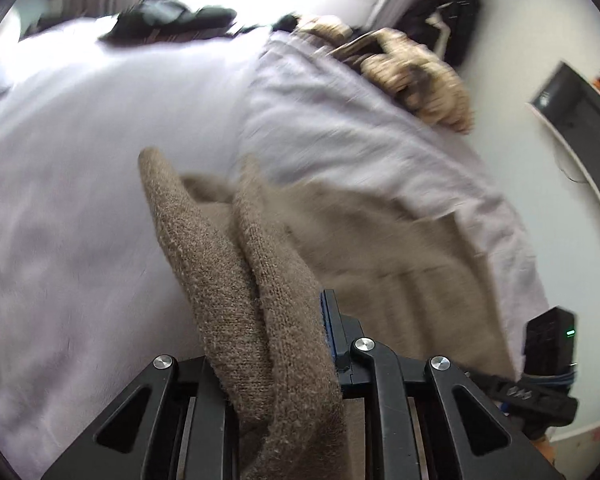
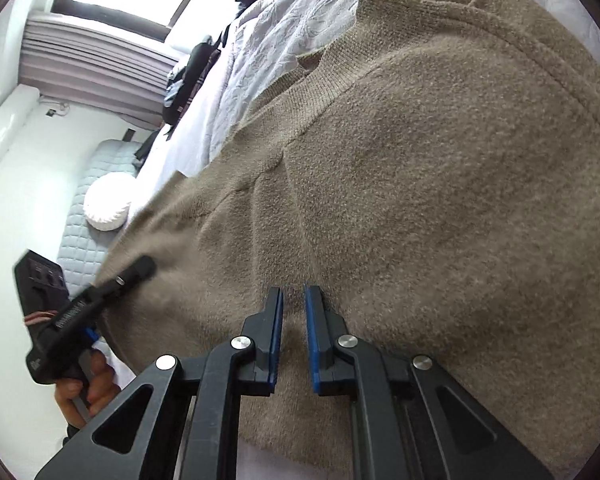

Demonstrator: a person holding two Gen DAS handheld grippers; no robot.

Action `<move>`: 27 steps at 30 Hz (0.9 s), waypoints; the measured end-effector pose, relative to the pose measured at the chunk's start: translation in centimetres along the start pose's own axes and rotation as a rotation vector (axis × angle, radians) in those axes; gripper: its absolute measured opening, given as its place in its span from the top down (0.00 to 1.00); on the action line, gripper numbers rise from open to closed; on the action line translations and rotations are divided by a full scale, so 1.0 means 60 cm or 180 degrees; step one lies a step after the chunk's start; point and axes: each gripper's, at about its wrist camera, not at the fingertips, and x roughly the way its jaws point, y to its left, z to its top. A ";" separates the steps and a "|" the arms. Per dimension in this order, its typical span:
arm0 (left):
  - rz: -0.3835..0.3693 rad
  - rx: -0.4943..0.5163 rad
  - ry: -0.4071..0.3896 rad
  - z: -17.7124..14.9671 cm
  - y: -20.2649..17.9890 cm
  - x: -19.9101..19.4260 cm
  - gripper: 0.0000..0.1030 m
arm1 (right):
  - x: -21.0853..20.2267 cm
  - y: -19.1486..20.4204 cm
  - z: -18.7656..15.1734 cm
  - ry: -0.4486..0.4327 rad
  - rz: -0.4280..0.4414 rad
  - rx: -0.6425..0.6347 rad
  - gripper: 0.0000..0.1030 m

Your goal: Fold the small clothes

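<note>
A brown knit sweater (image 2: 420, 168) lies spread on the lilac bedspread (image 2: 284, 28), its ribbed collar toward the top of the right wrist view. My right gripper (image 2: 293, 300) hovers just over the sweater with its blue-padded jaws a narrow gap apart, holding nothing. My left gripper (image 1: 300, 312) is shut on a bunched fold of the sweater (image 1: 240, 280), which drapes over its fingers and hides the left one; only the right blue pad (image 1: 327, 320) shows. The left gripper's body and the hand holding it also show in the right wrist view (image 2: 80, 312) at the sweater's left edge.
A pale bed sheet (image 1: 80, 160) and the lilac cover (image 1: 340, 120) fill the left wrist view. Dark clothes (image 1: 172, 20) and a tan patterned garment (image 1: 420, 72) lie at the far end. A wall screen (image 1: 580, 128) hangs at right. A quilted mat and white cushion (image 2: 106, 204) lie beside the bed.
</note>
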 end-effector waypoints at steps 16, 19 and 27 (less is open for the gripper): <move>-0.0333 0.1350 0.0468 -0.030 -0.411 0.174 0.80 | -0.192 -0.188 -0.044 -0.0530 0.0404 0.0673 0.83; -0.0256 0.1438 0.0581 -0.052 -0.429 0.204 0.80 | -0.200 -0.206 -0.056 -0.0545 0.0574 0.0716 0.84; -0.0440 0.1520 0.0262 -0.054 -0.444 0.150 0.23 | -0.209 -0.228 -0.070 -0.0570 0.0638 0.0727 0.84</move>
